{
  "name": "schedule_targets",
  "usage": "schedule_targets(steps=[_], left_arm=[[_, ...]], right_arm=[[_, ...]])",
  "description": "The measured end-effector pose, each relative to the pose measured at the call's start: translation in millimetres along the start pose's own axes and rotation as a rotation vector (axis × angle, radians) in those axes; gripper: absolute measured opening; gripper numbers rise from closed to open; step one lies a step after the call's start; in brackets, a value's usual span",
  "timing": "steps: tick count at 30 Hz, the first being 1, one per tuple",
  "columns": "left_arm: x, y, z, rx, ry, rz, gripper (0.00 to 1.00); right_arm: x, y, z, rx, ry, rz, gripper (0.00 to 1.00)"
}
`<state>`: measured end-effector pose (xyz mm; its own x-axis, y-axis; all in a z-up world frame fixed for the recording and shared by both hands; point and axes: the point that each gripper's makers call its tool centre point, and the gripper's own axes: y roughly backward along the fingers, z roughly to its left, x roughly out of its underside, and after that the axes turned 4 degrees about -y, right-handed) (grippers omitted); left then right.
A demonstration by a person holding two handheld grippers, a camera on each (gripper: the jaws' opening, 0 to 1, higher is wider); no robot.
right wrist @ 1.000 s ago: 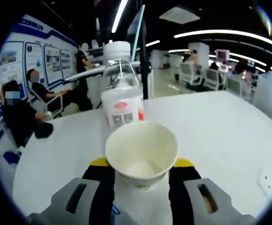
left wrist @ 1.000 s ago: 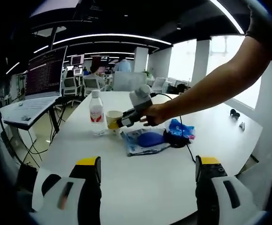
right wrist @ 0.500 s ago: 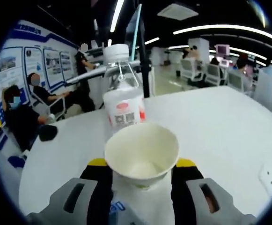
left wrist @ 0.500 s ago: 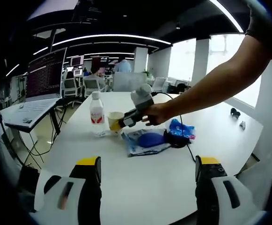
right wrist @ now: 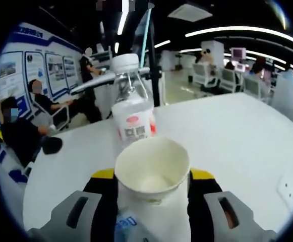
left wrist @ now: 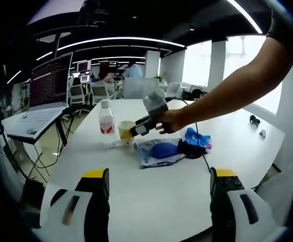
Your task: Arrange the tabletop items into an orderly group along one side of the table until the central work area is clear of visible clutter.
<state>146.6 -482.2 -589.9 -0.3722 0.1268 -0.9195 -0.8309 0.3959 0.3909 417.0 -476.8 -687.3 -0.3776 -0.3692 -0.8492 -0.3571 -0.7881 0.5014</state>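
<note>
Two jaws of the right tool clamp the paper cup beside the bottle; set it down upright, gently. Left tool stands wide, empty.

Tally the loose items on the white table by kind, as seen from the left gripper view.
Water bottle: 1
Paper cup: 1
Plastic bag: 1
Blue rounded object: 1
Black corded item: 1
Blue crumpled item: 1
Small dark far-side objects: 2
Total: 8

The table was smooth, matt white. The cup looked like matt paper; the bottle was clear glossy plastic with a printed label. The bag was crinkled, shiny plastic.
</note>
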Motion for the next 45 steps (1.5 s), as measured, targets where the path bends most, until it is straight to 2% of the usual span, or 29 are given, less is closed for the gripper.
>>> schedule_targets(steps=[4, 7, 27, 33, 38, 45], left_arm=[[-1.0, -1.7, -2.7, 0.011, -0.011, 0.002, 0.81], [-1.9, -1.6, -4.2, 0.018, -0.014, 0.000, 0.81], [-5.2, 1.5, -12.7, 0.036, -0.024, -0.013, 0.80], [-4.2, 2.5, -17.7, 0.047, -0.028, -0.010, 0.80], [-6.0, 3.0, -19.7, 0.052, -0.030, -0.017, 0.80], [-12.2, 3.6, -23.0, 0.060, -0.033, -0.038, 0.80]], right_arm=[[-5.2, 3.2, 4.8, -0.010, 0.021, 0.001, 0.55], [-8.4, 8.6, 0.3, 0.010, 0.032, -0.004, 0.58], [-28.9, 42.3, 0.7, 0.037, 0.061, -0.043, 0.57], [-29.0, 57.9, -2.4, 0.054, 0.068, -0.045, 0.57], [-29.1, 74.0, -8.0, 0.089, 0.041, -0.064, 0.56], [-21.1, 99.4, -14.0, 0.130, 0.026, -0.067, 0.56]])
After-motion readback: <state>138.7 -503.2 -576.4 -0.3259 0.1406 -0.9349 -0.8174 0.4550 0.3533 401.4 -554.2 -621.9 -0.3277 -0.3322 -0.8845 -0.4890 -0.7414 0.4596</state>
